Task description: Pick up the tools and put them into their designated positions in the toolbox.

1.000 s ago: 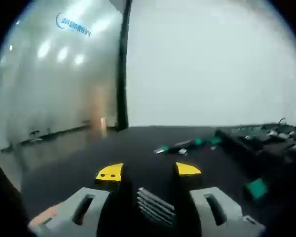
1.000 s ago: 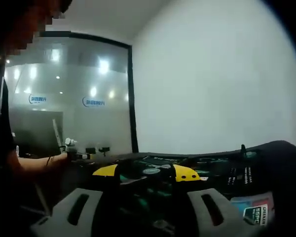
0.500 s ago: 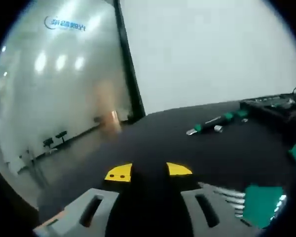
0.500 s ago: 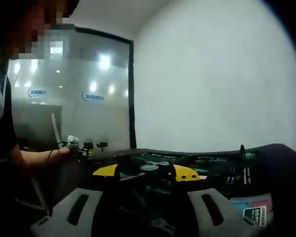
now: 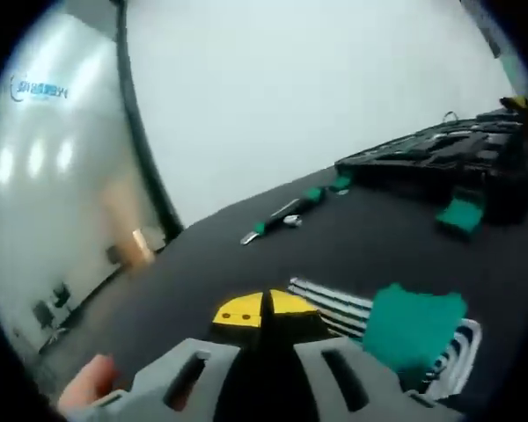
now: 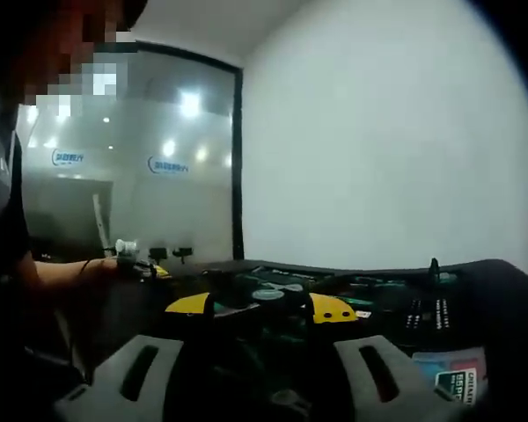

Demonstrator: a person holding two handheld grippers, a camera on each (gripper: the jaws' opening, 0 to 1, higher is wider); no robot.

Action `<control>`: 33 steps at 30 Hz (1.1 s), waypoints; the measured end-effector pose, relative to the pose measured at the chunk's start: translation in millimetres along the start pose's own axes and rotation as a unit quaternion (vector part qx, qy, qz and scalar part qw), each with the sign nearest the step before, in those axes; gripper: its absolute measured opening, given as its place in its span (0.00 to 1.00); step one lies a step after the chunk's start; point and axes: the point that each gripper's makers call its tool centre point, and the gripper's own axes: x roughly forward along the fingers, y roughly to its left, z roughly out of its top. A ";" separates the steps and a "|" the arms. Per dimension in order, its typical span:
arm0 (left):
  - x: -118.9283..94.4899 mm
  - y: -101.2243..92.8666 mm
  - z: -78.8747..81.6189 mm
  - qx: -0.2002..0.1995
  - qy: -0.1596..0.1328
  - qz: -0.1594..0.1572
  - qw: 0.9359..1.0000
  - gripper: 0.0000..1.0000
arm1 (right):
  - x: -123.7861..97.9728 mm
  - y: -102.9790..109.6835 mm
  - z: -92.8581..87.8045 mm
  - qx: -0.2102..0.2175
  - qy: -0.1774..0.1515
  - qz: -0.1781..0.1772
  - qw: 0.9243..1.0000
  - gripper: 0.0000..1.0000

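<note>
Since a second ago the left gripper (image 5: 266, 309) has closed, its yellow tips now meeting with nothing visibly between them, and its view has rolled, tilting the black table (image 5: 202, 264). A green holder (image 5: 411, 323) of metal rods is lying just beside it; a screwdriver (image 5: 286, 210) lies well apart, short of the toolbox (image 5: 440, 154). The right gripper (image 6: 260, 308) is hovering spread and empty over the open toolbox (image 6: 378, 294), unchanged.

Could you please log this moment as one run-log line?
left gripper: shut, empty, beside hex key set | right gripper: open, over toolbox | screwdriver: loose on table
</note>
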 end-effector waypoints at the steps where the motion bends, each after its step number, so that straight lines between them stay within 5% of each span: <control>1: -1.9 -3.4 0.7 -0.004 -0.002 -0.008 1.000 0.02 | -0.3 0.8 2.3 -0.003 -0.005 0.000 1.000 0.39; 5: -10.0 -19.1 2.9 -0.040 -0.005 -0.057 0.998 0.02 | 3.3 14.5 10.9 -0.023 -0.019 0.016 0.999 0.39; 10: -18.2 -28.7 1.2 -0.074 0.007 -0.087 0.993 0.02 | 13.1 41.2 -6.5 -0.088 0.026 0.046 0.995 0.39; 12: -21.0 -36.3 3.2 -0.080 0.004 -0.103 0.991 0.02 | 20.5 53.9 -5.8 -0.045 0.035 0.046 0.997 0.38; 14: -24.5 -46.3 8.3 -0.050 -0.013 -0.121 0.991 0.02 | 33.9 84.0 3.4 0.029 0.031 0.066 0.997 0.38; 16: -28.5 -52.5 10.9 -0.037 -0.027 -0.125 0.991 0.02 | 50.6 130.6 8.1 0.098 0.037 0.109 0.989 0.37; 19: -31.6 -53.6 13.8 -0.021 -0.045 -0.106 0.993 0.02 | 81.5 192.4 -0.3 0.005 0.063 0.152 0.986 0.34; 21: -35.2 -56.8 17.0 -0.038 -0.052 -0.100 0.993 0.02 | 104.3 225.7 -1.9 -0.045 0.053 0.176 0.982 0.24; 23: -38.0 -58.7 22.7 -0.057 -0.074 -0.101 0.991 0.02 | 127.7 246.1 -10.8 -0.017 0.075 0.186 0.980 0.23; 25: -37.1 -57.4 18.7 -0.051 -0.066 -0.095 0.992 0.04 | 155.8 280.2 -25.1 0.007 0.104 0.233 0.967 0.25; 26: -35.9 -56.7 11.9 -0.056 -0.048 -0.093 0.993 0.04 | 168.7 288.5 -35.5 -0.012 0.122 0.239 0.963 0.26; 29: -38.2 -53.5 15.4 -0.070 -0.061 -0.096 0.991 0.05 | 202.4 308.0 -61.0 -0.085 0.146 0.258 0.951 0.26; 31: -36.2 -48.7 13.7 -0.089 -0.056 -0.090 0.990 0.06 | 220.8 314.1 -81.6 -0.196 0.157 0.264 0.931 0.26; 33: -36.3 -47.8 14.7 -0.093 -0.057 -0.086 0.990 0.06 | 234.6 313.7 -98.1 -0.302 0.159 0.259 0.903 0.24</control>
